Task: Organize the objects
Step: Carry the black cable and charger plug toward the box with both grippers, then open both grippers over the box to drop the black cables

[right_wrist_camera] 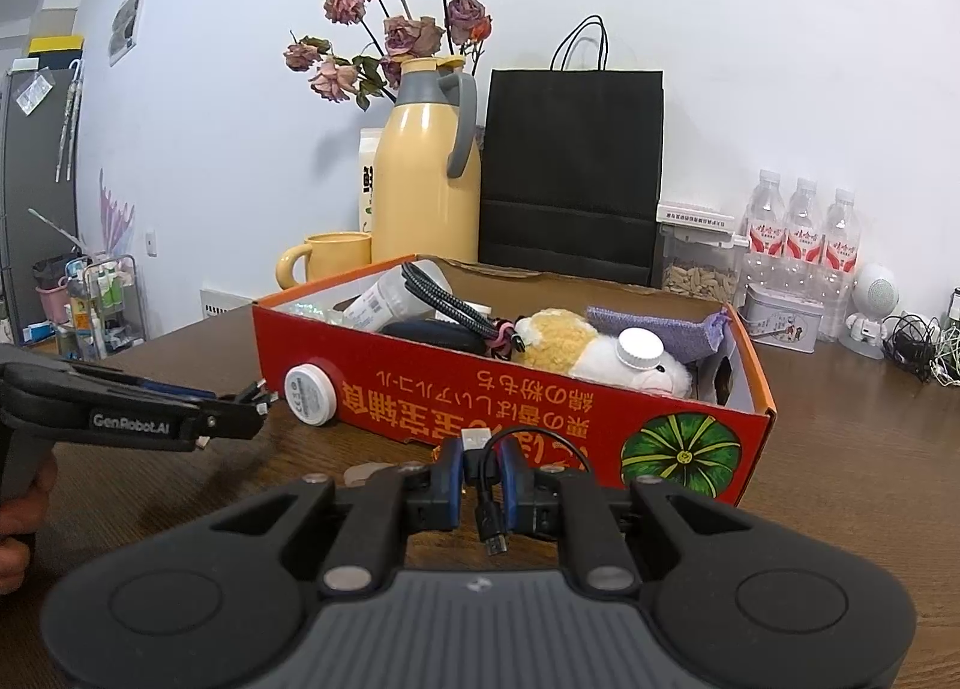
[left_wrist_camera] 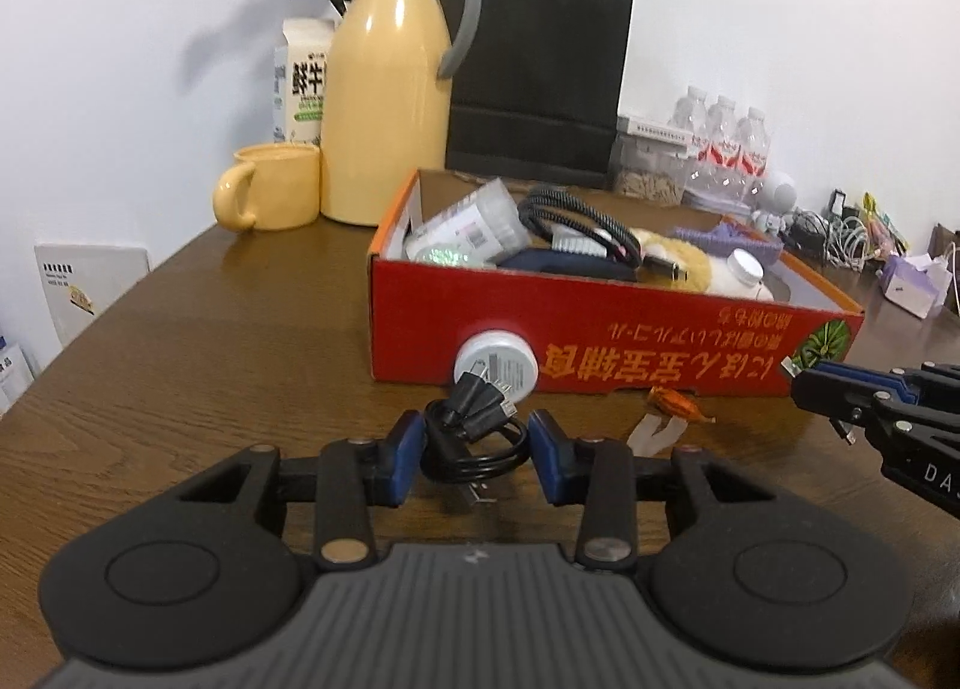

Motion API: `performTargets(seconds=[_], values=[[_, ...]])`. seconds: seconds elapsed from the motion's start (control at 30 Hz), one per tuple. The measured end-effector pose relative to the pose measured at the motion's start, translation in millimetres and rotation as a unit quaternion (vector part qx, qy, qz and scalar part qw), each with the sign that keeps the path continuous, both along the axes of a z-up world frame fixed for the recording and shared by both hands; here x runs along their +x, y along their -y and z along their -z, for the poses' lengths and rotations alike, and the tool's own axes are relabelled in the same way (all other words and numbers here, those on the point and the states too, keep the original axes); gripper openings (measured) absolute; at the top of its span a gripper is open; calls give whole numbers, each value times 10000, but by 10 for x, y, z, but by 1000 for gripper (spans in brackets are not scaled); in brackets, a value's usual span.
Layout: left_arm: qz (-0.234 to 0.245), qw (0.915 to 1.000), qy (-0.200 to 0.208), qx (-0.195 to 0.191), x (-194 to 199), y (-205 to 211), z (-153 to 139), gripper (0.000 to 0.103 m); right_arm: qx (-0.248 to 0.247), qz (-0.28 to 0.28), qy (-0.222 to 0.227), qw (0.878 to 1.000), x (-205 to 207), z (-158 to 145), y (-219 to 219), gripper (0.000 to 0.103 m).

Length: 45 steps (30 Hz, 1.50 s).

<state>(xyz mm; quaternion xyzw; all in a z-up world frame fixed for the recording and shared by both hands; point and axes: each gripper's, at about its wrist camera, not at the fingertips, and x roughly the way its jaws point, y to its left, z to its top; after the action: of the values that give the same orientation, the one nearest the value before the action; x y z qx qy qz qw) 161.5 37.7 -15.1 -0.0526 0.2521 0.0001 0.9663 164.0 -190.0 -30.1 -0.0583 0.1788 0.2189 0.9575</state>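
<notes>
The left gripper (left_wrist_camera: pixel 474 452) has its jaws clamped on a coiled black cable (left_wrist_camera: pixel 474 437) just above the desk (left_wrist_camera: pixel 240 341). The right gripper (right_wrist_camera: pixel 480 476) pinches a short black USB lead (right_wrist_camera: pixel 489 479) — red box (right_wrist_camera: pixel 540 407) at twelve o'clock, white jar (left_wrist_camera: pixel 495 368) against its front wall.

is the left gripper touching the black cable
Touching. In the left wrist view the left gripper has both blue pads pressed against the coiled black cable.

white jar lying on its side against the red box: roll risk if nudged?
Likely yes: the white jar lies on its side, round face outward, so it may roll along the red box wall. Probably light, being small. Smooth sides could slip in a claw.
</notes>
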Motion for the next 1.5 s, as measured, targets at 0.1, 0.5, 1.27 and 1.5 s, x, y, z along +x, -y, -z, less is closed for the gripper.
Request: performTargets(seconds=[0.1,0.5,1.27,1.5], values=[[80,9998,145,-104,-21,25,-96,39,72,14,60,10000,-2,-44,11,12],[362,9960,799,-155,575,365,-708,39,146,120,663,9976,357,-537,-44,12],[101,9964,839,8,1324,464,-606,61,519,414,173,9976,1200,-368,5,14],[-45,9912,1324,23,1100,456,-653,103,617,537,237,9964,1108,-350,56,103]])
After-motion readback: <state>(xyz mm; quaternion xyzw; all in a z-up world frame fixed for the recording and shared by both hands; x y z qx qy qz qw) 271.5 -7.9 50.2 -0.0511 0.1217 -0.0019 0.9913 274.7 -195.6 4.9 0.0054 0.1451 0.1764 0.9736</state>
